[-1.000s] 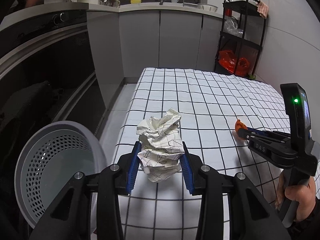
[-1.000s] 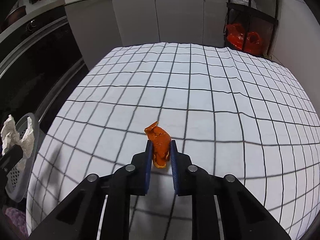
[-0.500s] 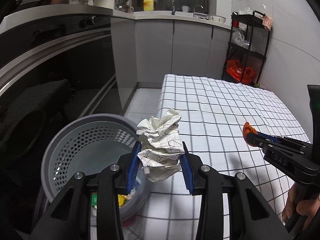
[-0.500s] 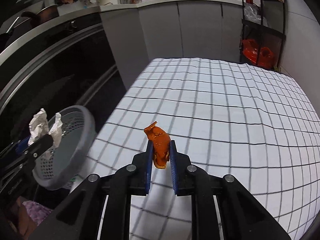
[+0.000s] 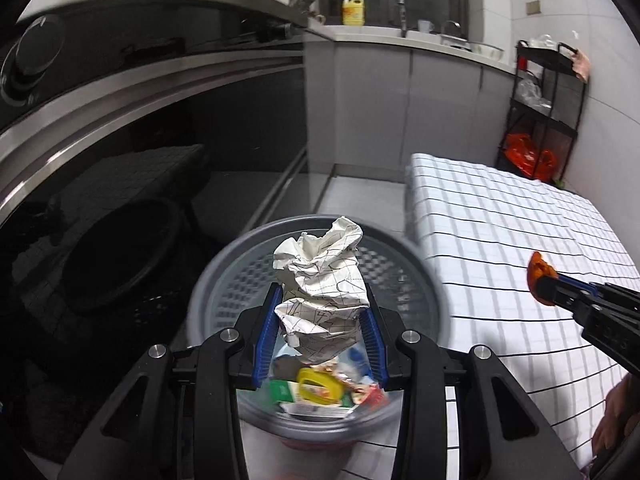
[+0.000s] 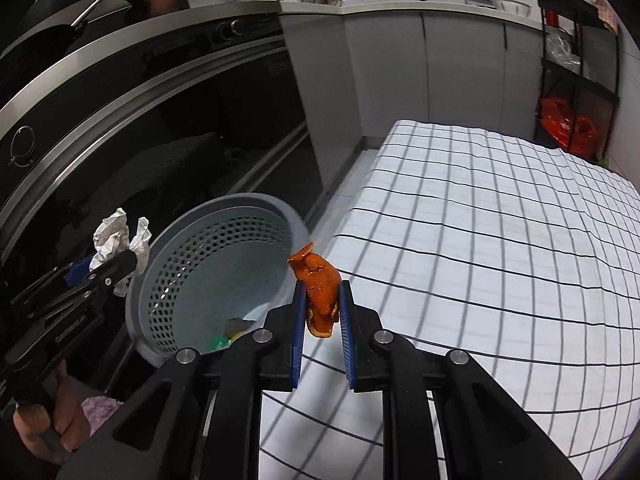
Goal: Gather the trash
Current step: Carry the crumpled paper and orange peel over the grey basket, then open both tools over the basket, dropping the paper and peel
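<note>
My left gripper is shut on a crumpled white paper ball and holds it over the grey perforated trash basket, which holds several bits of trash. My right gripper is shut on an orange peel and holds it at the table edge, beside the basket. The left gripper with the paper ball shows at the left of the right wrist view. The right gripper with the peel shows at the right of the left wrist view.
A table with a white grid-pattern cloth fills the right. Dark oven fronts and grey cabinets run along the left and back. A black rack with red bags stands at the far right.
Both grippers have swung left from over the table toward the basket. The paper ball is now above the basket opening and the peel is near its rim.
</note>
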`<move>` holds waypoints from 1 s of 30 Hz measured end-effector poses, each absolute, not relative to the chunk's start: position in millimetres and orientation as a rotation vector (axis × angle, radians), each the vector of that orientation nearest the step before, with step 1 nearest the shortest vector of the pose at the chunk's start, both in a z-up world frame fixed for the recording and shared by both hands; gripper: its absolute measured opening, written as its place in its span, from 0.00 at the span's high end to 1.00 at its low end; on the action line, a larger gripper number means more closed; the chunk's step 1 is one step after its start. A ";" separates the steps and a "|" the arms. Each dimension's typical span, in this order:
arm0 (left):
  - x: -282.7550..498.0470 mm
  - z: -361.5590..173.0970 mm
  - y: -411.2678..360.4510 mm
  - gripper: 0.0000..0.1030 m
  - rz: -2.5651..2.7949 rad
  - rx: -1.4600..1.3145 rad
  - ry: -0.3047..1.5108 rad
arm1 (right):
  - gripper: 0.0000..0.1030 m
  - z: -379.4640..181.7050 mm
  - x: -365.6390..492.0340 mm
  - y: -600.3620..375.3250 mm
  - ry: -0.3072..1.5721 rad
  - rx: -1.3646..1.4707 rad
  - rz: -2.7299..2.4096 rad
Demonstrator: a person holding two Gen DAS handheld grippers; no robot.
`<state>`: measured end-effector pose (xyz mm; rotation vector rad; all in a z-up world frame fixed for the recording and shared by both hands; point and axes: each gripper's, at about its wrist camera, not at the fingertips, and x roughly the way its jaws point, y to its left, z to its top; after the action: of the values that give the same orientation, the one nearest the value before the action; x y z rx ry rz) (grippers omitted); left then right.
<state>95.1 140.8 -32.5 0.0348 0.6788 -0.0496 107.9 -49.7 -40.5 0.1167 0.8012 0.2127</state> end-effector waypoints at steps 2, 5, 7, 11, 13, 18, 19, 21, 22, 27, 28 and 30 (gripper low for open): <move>100.7 -37.0 151.8 0.64 -0.037 0.036 0.683 | 0.85 -41.3 110.0 -37.5 0.803 0.113 0.231; 110.8 -43.3 161.4 0.64 -0.022 0.019 0.692 | 0.85 -44.4 115.2 -21.1 0.812 0.101 0.253; 115.4 -49.2 168.3 0.64 -0.016 -0.004 0.700 | 0.85 -47.4 118.9 -10.8 0.821 0.094 0.268; 124.5 -60.2 174.6 0.63 -0.013 -0.035 0.715 | 0.85 -51.8 128.8 8.1 0.830 0.074 0.291; 128.5 -65.0 174.7 0.63 -0.019 -0.037 0.730 | 0.85 -53.3 134.2 15.8 0.832 0.070 0.302; 139.1 -73.9 172.7 0.63 -0.018 -0.006 0.755 | 0.85 -61.0 149.5 25.1 0.846 0.068 0.326; 142.0 -73.9 173.2 0.63 -0.019 -0.005 0.758 | 0.85 -62.9 150.3 25.8 0.848 0.070 0.330; 145.0 -75.3 173.7 0.63 -0.016 0.000 0.761 | 0.85 -66.5 154.2 31.2 0.856 0.072 0.338; 146.6 -76.4 173.7 0.63 -0.013 0.002 0.763 | 0.85 -68.3 156.4 33.5 0.858 0.073 0.341; 154.1 -79.5 176.4 0.63 0.000 0.008 0.778 | 0.85 -72.5 156.2 37.5 0.856 0.076 0.348; 154.9 -79.4 176.6 0.63 0.004 0.013 0.777 | 0.85 -73.3 157.2 37.4 0.855 0.078 0.348; 155.8 -78.7 177.2 0.63 0.006 0.013 0.781 | 0.85 -74.8 160.5 36.0 0.857 0.082 0.349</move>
<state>155.8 177.2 -78.7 0.0129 0.7812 0.0060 160.5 36.0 -74.8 0.0816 0.8572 0.3491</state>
